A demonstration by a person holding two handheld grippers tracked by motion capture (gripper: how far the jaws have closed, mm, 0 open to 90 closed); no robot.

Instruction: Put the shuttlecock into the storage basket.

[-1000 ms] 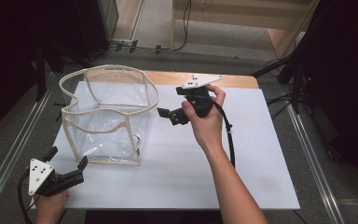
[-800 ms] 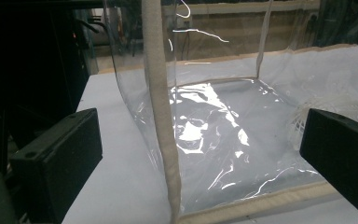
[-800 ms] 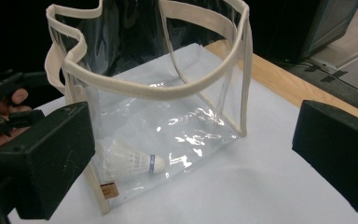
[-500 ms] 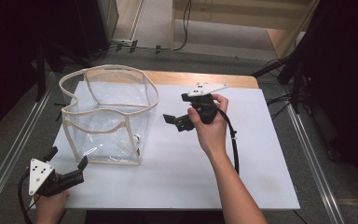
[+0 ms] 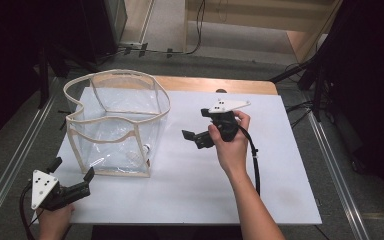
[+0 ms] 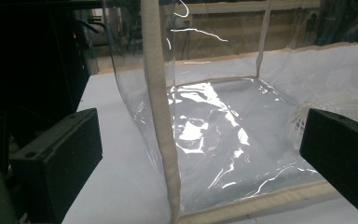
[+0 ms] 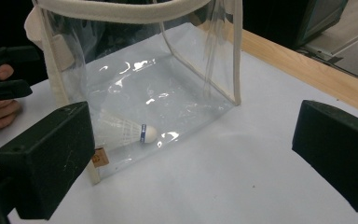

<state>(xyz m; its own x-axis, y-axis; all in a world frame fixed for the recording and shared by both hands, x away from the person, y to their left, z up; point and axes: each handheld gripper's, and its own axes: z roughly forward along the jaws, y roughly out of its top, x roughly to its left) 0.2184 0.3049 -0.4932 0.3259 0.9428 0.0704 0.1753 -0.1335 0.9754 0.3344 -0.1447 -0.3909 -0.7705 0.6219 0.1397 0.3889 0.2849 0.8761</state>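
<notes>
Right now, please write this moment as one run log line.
left gripper: open, empty | right gripper: open, empty | shuttlecock: inside clear bag

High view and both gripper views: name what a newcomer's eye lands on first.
A clear plastic bag with cream trim stands open on the left of the white table. A shuttlecock lies on its side inside, near the bag's bottom edge. The right gripper hovers open beside the bag; the left gripper waits open at the near-left corner.
</notes>
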